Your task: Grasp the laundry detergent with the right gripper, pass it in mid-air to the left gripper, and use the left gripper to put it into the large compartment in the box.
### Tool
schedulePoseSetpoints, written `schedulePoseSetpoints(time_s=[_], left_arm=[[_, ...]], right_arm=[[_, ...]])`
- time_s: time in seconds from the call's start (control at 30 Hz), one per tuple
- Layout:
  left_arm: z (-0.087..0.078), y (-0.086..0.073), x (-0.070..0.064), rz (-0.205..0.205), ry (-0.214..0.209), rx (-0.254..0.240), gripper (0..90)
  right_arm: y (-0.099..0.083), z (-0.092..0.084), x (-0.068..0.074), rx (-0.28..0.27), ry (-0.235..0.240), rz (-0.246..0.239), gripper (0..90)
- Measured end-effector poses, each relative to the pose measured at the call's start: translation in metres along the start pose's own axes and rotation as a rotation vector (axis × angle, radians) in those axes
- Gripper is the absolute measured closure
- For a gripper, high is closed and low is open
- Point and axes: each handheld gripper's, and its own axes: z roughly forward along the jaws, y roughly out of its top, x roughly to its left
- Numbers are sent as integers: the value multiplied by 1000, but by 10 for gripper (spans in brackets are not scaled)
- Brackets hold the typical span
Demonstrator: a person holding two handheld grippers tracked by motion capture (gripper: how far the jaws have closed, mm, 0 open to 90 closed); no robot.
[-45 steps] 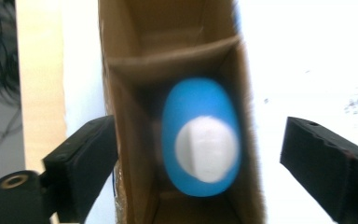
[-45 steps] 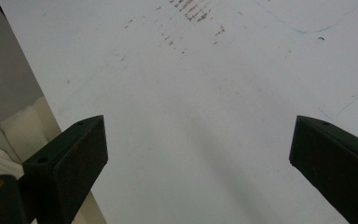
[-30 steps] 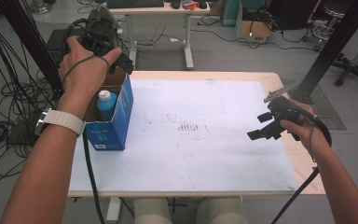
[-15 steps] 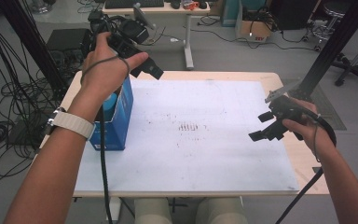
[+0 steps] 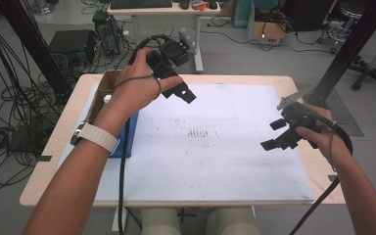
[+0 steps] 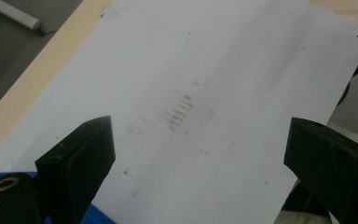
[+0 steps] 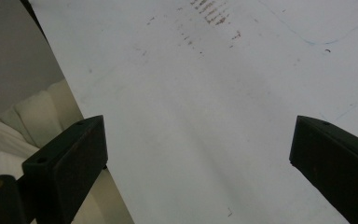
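Observation:
My left gripper [image 5: 180, 92] hangs above the far left part of the white sheet [image 5: 215, 147], just right of the blue box [image 5: 127, 132]. In the left gripper view its jaws [image 6: 196, 140] stand wide apart with only the sheet [image 6: 191, 70] beneath them. My right gripper [image 5: 274, 134] is low over the sheet's right edge, with its jaws pointing left. In the right gripper view they [image 7: 198, 140] are spread wide and nothing is between them.
The blue box stands open at the table's left edge, and a bottle's white cap [image 5: 106, 99] shows inside it. The sheet covers most of the wooden table [image 5: 54, 161]. Faint brown smudges [image 5: 198, 133] mark its middle. Cables, a desk and chairs stand on the floor beyond.
My left hand has swung right and slightly down, from above the blue box to over the sheet's far left part. The right gripper has stayed where it was.

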Motion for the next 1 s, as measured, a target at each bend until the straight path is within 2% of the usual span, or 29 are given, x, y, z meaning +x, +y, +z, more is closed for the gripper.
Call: schedulePoseSetpoints(time_s=[0.2,0.27,0.37,0.4,0.43,0.7,1.0], left_arm=[[15,1,-8,35,-18,27,92],[17,2,-7,75,-15,55,92],[19,3,-9,87,-21,55,92],[19,3,-9,103,-21,56,92],[20,3,-10,97,-23,51,92],[26,5,-14,119,-30,74,92],[30,6,-18,124,-34,80,93]], right_arm=[[-2,3,0,5,6,3,39],[-2,5,1,-16,4,12,39],[-2,5,1,-14,5,9,39],[-2,5,1,-14,4,10,39],[-2,4,1,2,4,2,39],[-2,6,3,-19,9,3,39],[-1,4,5,-3,15,-5,39]])
